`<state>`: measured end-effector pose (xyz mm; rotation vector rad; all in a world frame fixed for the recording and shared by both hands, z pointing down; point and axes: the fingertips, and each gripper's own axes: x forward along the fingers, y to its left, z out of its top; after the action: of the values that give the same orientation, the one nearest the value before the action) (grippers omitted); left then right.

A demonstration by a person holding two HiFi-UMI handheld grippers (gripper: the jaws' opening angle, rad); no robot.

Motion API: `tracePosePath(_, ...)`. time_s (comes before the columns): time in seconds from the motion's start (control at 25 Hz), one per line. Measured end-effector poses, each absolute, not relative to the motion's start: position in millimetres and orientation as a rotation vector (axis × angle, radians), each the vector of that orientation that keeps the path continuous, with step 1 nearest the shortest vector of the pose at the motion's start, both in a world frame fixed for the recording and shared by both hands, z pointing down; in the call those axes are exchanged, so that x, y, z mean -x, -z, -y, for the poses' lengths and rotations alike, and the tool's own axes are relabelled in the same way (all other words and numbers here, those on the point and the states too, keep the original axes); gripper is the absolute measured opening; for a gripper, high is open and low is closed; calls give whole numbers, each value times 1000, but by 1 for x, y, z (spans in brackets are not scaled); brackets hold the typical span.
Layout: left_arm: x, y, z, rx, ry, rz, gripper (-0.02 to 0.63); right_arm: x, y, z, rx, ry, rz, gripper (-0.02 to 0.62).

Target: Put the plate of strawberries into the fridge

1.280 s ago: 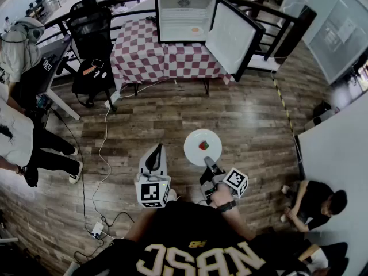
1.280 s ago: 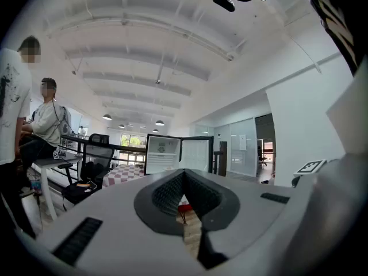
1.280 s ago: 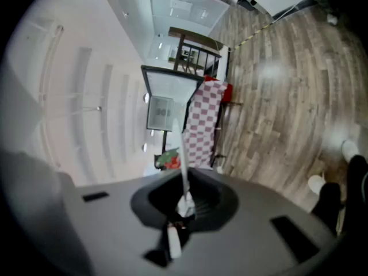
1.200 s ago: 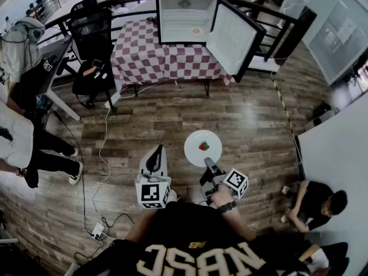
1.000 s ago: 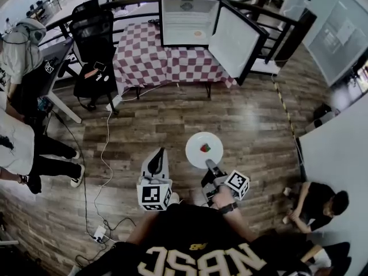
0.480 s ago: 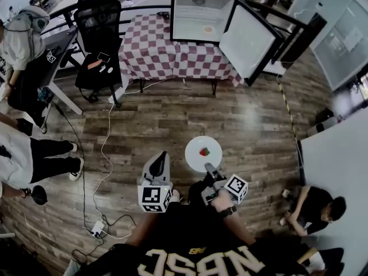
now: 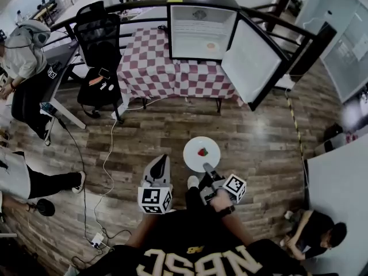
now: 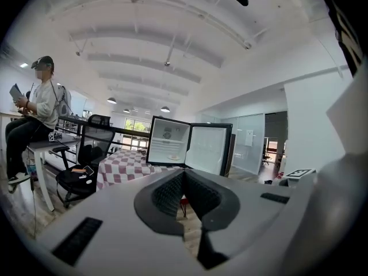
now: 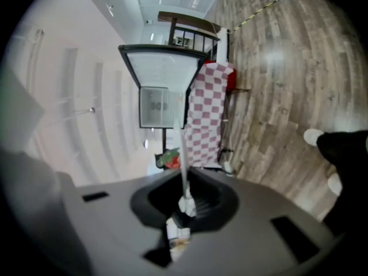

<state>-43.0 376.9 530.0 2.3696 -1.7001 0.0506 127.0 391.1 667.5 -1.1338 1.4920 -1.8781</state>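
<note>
Right claw (image 7: 206,169): jaws closed on the near rim of the white plate (image 7: 194,147), which is held level just ahead of it with strawberries (image 7: 202,152) at its centre. Left claw (image 7: 160,164): alongside, jaws together, empty. Beyond: floorboards (image 7: 172,125), then the checked table (image 7: 155,68) bearing the fridge (image 7: 171,36), door (image 7: 250,59) swung open. Change: carrier has stepped forward; fridge nearer, still well apart. Carry under way, placement pending.

Both arms reach forward side by side, the right claw (image 7: 206,167) pinching the plate (image 7: 192,154) by its rim, the left claw (image 7: 162,158) closed and empty.
</note>
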Motion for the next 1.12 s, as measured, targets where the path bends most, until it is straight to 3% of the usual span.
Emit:
tracePosePath(0.32, 16, -512, -265, -2336, 3, 1776, 17, -131, -641, -260, 1002, 1866, -1621, 34)
tracePosePath(1.12, -1, -543, -96, -2363, -130, 1732, 17, -138, -687, -114, 1027, 1951, -1451, 35)
